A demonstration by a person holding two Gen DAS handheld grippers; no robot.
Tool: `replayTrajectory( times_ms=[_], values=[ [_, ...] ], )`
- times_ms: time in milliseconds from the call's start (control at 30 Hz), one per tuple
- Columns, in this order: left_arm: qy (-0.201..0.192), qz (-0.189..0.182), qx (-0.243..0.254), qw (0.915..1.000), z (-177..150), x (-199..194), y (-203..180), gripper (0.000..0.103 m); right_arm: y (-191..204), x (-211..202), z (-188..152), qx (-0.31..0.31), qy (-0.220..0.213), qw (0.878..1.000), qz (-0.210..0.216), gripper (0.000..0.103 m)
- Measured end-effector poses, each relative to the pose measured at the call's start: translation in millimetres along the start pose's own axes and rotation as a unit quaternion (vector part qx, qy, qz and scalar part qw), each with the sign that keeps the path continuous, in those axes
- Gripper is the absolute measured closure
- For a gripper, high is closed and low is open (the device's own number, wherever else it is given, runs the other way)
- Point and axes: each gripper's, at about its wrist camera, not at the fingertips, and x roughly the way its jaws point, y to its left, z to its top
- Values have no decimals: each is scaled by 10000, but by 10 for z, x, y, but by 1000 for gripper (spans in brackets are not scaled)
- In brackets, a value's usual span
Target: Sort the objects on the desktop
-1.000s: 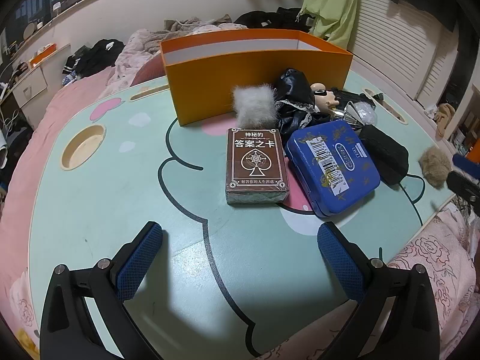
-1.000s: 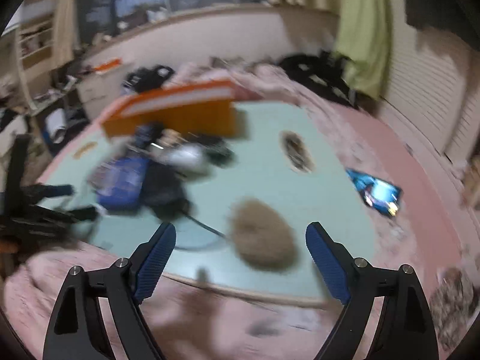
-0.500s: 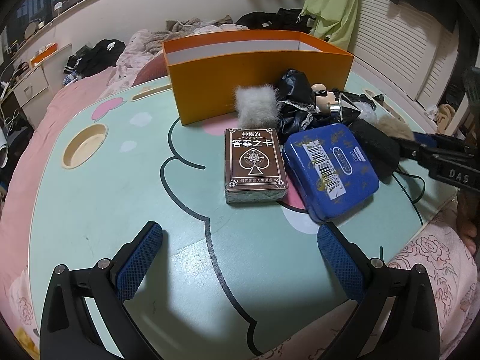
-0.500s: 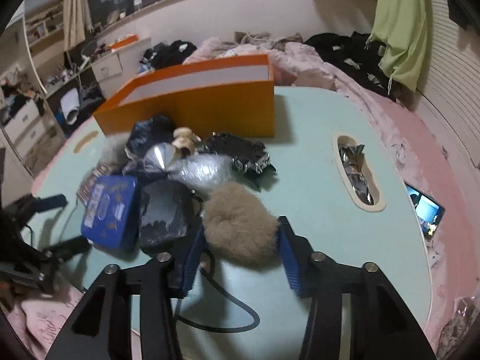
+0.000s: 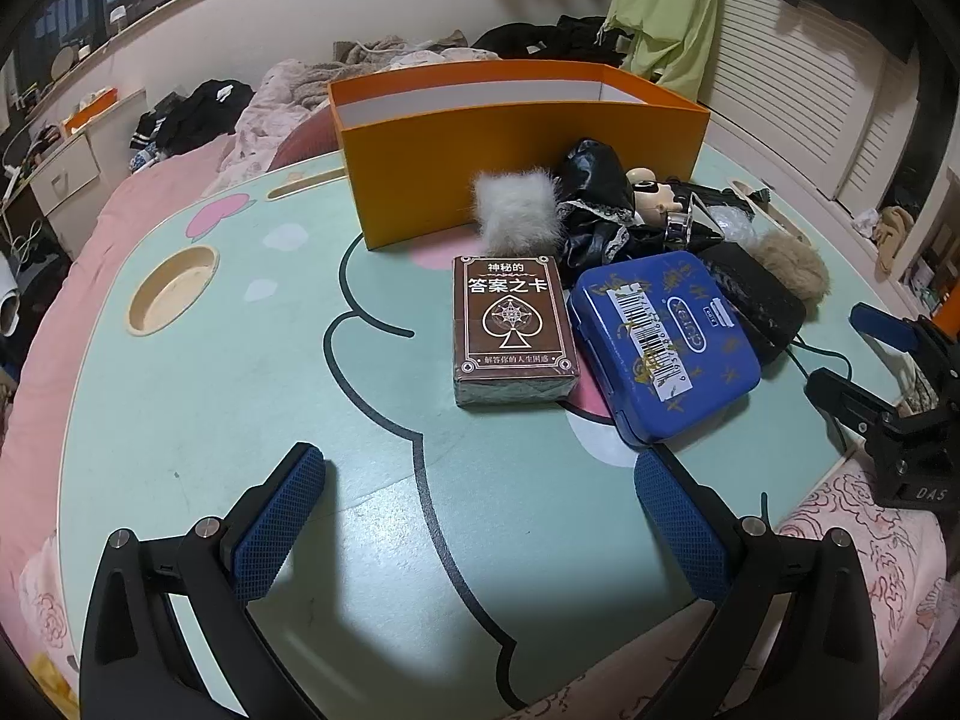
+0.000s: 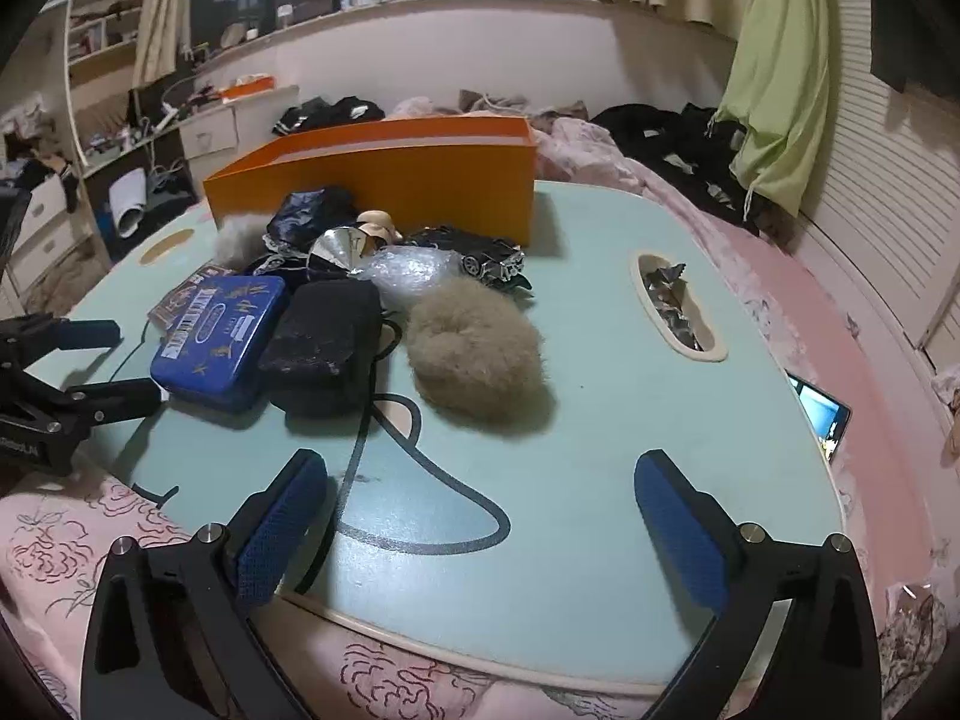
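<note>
An orange box [image 5: 516, 138] stands open at the back of the mint table [image 5: 240, 408]. In front of it lie a grey fur puff [image 5: 517, 210], a brown card deck [image 5: 511, 324], a blue tin [image 5: 660, 339], a black pouch [image 5: 753, 300] and a tan fur puff [image 5: 789, 264]. My left gripper [image 5: 480, 516] is open and empty, short of the deck. My right gripper [image 6: 480, 522] is open and empty, just short of the tan puff [image 6: 474, 354]. The orange box [image 6: 384, 174], tin [image 6: 219, 336] and pouch [image 6: 327, 336] also show in the right wrist view.
A black doll dress [image 5: 594, 192], a doll head [image 5: 651, 195] and a toy car [image 6: 486, 255] are heaped by the box. The table has a round recess [image 5: 174, 288] and an oval slot with foil [image 6: 675, 306]. A phone [image 6: 819, 414] lies on the pink bedding.
My right gripper was shut on the tan puff half a second ago; it has let go, opened and drawn back. The puff now rests beside the black pouch. The left gripper stayed still.
</note>
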Motion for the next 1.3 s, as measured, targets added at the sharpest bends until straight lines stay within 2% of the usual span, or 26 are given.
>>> replayTrajectory(
  times_ms=[467,1300],
  values=[
    [-3,-4,7,10000,-3,-1,2,0,73,-219,124,-45,-8,10000,11,0],
    [-30,57,-108,9999,-4,-36,39,0,79,-91,24,-70,-24,10000,9,0]
  ],
)
